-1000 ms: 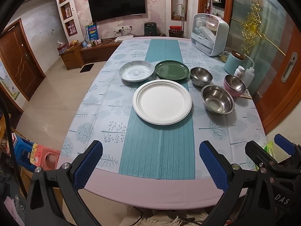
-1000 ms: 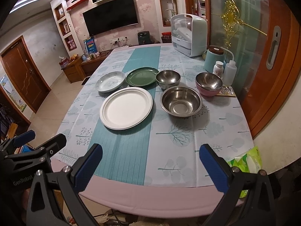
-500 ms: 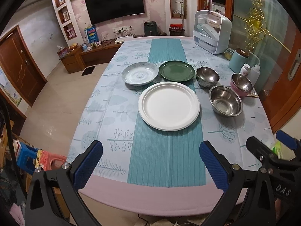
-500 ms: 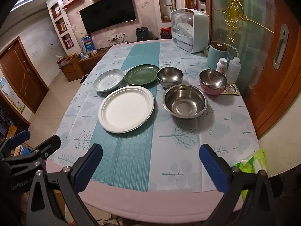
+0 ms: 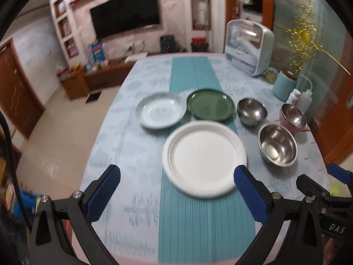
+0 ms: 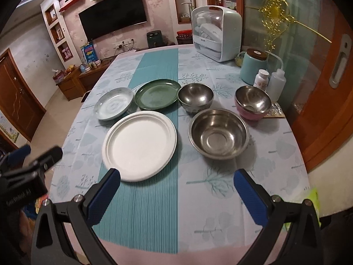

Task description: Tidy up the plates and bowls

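Note:
A big white plate (image 5: 204,159) (image 6: 140,145) lies nearest on the teal runner. Behind it sit a pale blue plate (image 5: 161,112) (image 6: 113,103) and a green plate (image 5: 209,107) (image 6: 155,97). To the right stand a large steel bowl (image 5: 276,148) (image 6: 218,133), a smaller steel bowl (image 5: 251,111) (image 6: 195,97), and a steel bowl nested in a pink one (image 5: 292,116) (image 6: 252,102). My left gripper (image 5: 176,196) hangs open above the table's near end, short of the white plate. My right gripper (image 6: 176,196) is open too, in front of the white plate and large bowl. Nothing is held.
A pale green dish cabinet (image 6: 216,34) stands at the far right of the table (image 6: 141,249). A teal canister (image 6: 253,68), a pill bottle (image 6: 261,79) and a squeeze bottle (image 6: 276,84) line the right edge beside a wooden sliding door (image 6: 326,84). The floor drops away to the left.
Both grippers have moved forward over the table toward the dishes, which now look larger and closer. The left wrist view is blurred from motion. No dish has moved.

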Tool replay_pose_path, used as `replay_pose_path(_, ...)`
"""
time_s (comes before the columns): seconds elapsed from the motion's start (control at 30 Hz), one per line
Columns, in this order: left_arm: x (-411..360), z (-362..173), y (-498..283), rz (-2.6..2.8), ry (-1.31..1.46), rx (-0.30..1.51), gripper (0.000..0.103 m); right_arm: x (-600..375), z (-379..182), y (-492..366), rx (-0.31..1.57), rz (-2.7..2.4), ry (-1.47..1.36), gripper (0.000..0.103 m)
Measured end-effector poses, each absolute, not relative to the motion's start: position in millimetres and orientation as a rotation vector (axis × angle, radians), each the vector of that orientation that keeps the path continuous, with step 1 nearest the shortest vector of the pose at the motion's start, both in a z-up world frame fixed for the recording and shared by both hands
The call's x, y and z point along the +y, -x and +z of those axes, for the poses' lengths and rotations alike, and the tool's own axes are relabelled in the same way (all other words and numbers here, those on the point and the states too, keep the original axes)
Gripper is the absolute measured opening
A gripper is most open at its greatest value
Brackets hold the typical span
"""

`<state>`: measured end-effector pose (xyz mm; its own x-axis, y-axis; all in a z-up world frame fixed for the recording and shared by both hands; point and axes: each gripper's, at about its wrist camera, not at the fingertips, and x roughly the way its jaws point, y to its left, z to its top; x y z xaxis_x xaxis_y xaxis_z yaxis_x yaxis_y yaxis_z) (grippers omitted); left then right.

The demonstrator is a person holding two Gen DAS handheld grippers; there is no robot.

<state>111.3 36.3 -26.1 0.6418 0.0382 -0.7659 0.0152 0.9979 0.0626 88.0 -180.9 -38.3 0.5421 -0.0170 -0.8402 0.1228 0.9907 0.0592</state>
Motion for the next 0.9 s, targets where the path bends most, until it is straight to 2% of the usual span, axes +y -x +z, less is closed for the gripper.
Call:
replay_pose_path(0.2,51.2,-56.2,-170.4,-0.081,-0.072,0.96,0.102,-184.8,-60.9,-130.0,1.028,-0.097,-0.12,0.103)
replay_pose_path(0.27,58.5,-70.0,-186.6,-0.11,-0.058,1.001,0.102,-184.3,-69.7,-143.9,1.047,-0.088,-0.122,0.1)
replay_pose_path(0.33,64.4,-88.2,-204.3,-0.145,-0.041,1.062,0.102,-185.4,-81.4,-158.5,1.08,-0.056,-0.151,0.089)
replay_pose_path(0.43,77.6,-112.4,-223.0,-0.151,-0.01,1.113,0.102,-187.7,-101.6,-176.7,1.157,0.019,-0.257,0.082)
replay_pose_path(0.6,94.3,-151.8,-252.5,-0.148,0.035,1.204,0.102,-186.4,-133.7,-198.4,1.229,0.049,-0.334,0.079)
replay_pose_path(0.77,104.0,-185.2,-280.6,-0.162,0.084,1.267,0.098,-188.5,-167.7,-216.1,1.32,0.053,-0.403,0.069)
replay_pose_path(0.9,109.2,-207.7,-296.9,-0.172,0.13,1.315,0.094,-189.3,-188.5,-228.1,1.363,0.03,-0.417,0.068)
